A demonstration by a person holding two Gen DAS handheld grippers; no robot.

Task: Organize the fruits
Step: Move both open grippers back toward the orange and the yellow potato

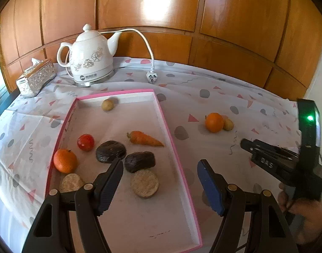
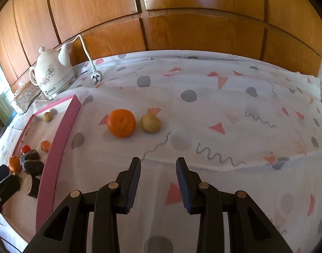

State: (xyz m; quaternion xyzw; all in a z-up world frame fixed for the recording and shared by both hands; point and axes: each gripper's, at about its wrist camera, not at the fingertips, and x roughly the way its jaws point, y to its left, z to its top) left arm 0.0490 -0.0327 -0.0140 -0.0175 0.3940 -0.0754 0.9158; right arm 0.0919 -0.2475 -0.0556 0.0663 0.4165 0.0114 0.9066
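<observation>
A pink-rimmed white tray (image 1: 173, 145) holds an orange (image 1: 65, 160), a red tomato (image 1: 85, 142), a carrot (image 1: 145, 138), a small potato (image 1: 107, 105), two dark lumps (image 1: 110, 151) and two tan discs (image 1: 144, 183). A second orange (image 2: 121, 123) and a potato (image 2: 150, 123) lie on the cloth right of the tray (image 2: 63, 126); both also show in the left wrist view, the orange (image 1: 214, 122) and the potato (image 1: 228, 123). My left gripper (image 1: 161, 183) is open and empty over the tray's near part. My right gripper (image 2: 158, 181) is open and empty, short of the loose orange and potato.
A white kettle (image 1: 91, 59) with its cord and plug (image 1: 150, 77) stands at the back left, next to a silver tissue box (image 1: 35, 78). Wooden panels (image 1: 161, 10) close off the back. The patterned tablecloth (image 2: 224, 116) extends to the right.
</observation>
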